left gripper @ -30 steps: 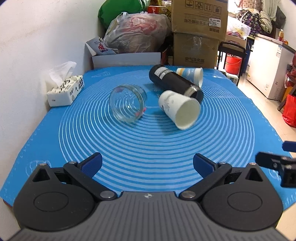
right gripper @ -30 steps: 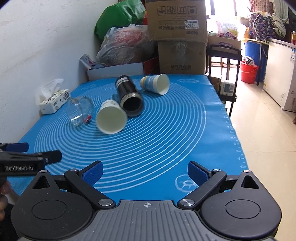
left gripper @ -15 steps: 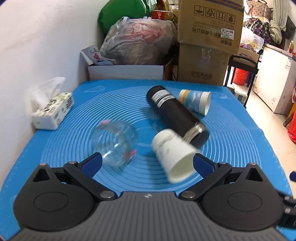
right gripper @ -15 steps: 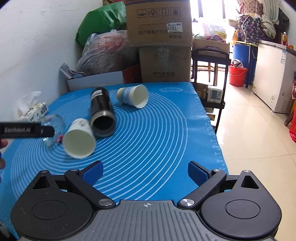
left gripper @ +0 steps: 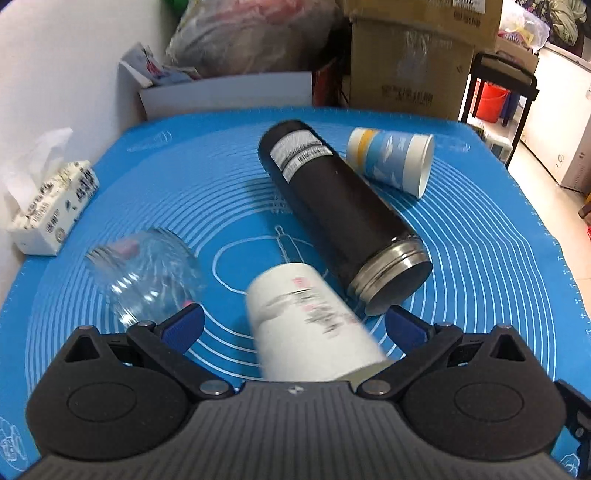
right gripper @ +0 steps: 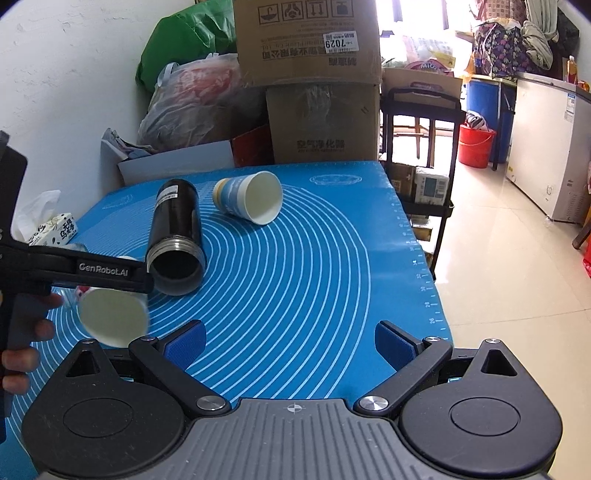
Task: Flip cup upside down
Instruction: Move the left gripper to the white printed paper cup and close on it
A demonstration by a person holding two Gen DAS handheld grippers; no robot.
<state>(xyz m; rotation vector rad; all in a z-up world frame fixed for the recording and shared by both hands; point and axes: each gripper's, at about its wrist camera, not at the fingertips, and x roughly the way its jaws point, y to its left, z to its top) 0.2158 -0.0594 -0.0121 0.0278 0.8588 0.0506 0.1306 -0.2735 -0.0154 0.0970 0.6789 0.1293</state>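
Note:
A white paper cup [left gripper: 314, 321] lies on its side on the blue mat [left gripper: 480, 266], mouth toward me. My left gripper [left gripper: 293, 326] is open, its jaws on either side of this cup without touching it. The cup also shows in the right wrist view [right gripper: 112, 319], under the left gripper's arm. A clear glass cup [left gripper: 147, 273] lies on its side just left of the left fingertip. A black flask [left gripper: 340, 218] and a blue-and-white paper cup [left gripper: 391, 162] lie on their sides further back. My right gripper [right gripper: 288, 343] is open and empty over the mat's right part.
A tissue box [left gripper: 51, 214] stands at the mat's left edge by the wall. Cardboard boxes [right gripper: 317, 92] and bags [left gripper: 251, 33] are stacked behind the table. The table's right edge [right gripper: 417, 258] drops to a tiled floor.
My left gripper has moved forward and lower, so the white cup now lies between its open jaws. The right gripper has shifted right and forward a little.

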